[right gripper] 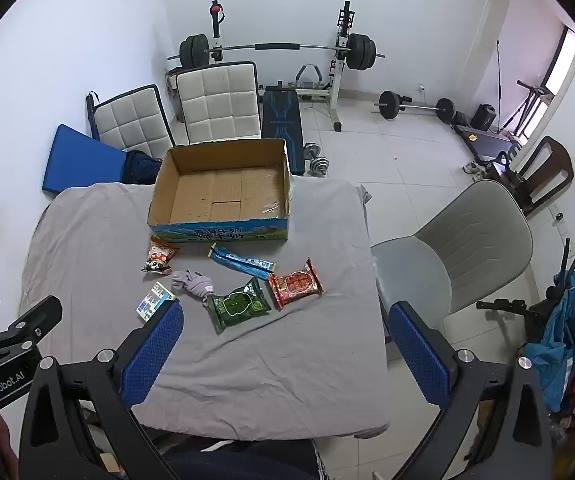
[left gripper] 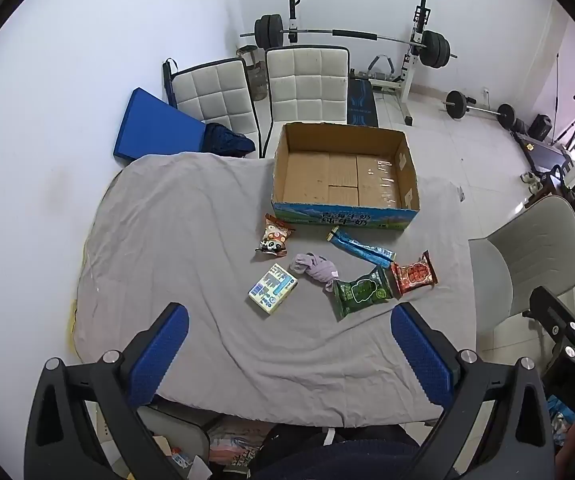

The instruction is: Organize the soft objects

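Left wrist view: both grippers, left gripper (left gripper: 289, 322) and right gripper (right gripper: 287, 320), gape empty above the snack packets (left gripper: 361, 292).

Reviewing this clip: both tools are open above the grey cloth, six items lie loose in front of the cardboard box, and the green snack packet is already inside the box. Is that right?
Not quite. The green snack packet is not in the open cardboard box; it lies on the grey cloth beside the red packet. The right wrist view shows the box holding nothing. The rest stands: both tools are open.
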A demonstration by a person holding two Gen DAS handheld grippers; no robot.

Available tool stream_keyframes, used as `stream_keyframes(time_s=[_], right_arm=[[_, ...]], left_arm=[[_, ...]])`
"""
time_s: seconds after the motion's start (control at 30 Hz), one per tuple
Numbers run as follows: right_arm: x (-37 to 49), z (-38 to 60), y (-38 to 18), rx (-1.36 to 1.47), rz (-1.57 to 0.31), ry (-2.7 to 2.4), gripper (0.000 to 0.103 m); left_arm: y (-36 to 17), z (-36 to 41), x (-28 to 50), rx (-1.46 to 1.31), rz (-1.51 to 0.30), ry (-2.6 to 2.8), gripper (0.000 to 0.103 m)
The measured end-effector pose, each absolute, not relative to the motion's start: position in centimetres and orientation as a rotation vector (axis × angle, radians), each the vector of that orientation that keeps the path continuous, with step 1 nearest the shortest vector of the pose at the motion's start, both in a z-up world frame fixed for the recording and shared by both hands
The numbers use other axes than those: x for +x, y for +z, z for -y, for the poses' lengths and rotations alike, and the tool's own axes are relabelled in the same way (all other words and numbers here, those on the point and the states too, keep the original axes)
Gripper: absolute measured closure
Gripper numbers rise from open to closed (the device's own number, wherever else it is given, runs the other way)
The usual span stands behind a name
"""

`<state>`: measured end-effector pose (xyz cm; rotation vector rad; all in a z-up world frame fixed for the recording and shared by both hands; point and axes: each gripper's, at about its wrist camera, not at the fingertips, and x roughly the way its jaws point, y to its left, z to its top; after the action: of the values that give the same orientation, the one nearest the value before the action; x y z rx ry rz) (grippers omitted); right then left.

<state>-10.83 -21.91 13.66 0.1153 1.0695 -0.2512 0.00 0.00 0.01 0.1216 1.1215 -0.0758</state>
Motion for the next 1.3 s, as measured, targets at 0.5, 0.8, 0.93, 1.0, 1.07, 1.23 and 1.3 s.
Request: stream_keyframes(time_s=[0.5,0.8,0.93,1.0,1.07,1.23,1.3], right_arm=[[-11.2,21.9,14.5,0.108,-1.054,-0.254,0.000],[-11.5,21.8,15.4,0.106,-1.038,-0.251,0.000],[-11.6,21.7,15.6,0.102,-1.038,-0.249,0.000],[-11.5,21.7,15.4,0.100,-1.042,-0.248,0.000],[-11.5,21.8,15.5,0.101,-1.044,-0.249,0.000],[-11.5,21.8,15.3,0.103,-1.040,-0.255,0.000],[-11.6,21.8,15.2,0.106,-1.040,-0.256,0.000]], left_arm=[[-0.8,-0.2,0.2,0.119,-1.111,-0.072,0.000],[0.7,-0.2,-0.1,0.117,-1.096,-0.074,0.000],[0.9,-0.2,-0.2,0.117,-1.092,-0.074,0.000],[0.9,-0.1,-0.2,0.115,-1.090,-0.077,0.000],[0.8,-0.2,-0.2,0.115,-1.090,-0.078,0.000],[0.9,-0.3,-0.2,0.111,-1.089,-0.082,0.000],[1.0,-0.4,-0.3,0.111,-1.088,-0.082,0.000]])
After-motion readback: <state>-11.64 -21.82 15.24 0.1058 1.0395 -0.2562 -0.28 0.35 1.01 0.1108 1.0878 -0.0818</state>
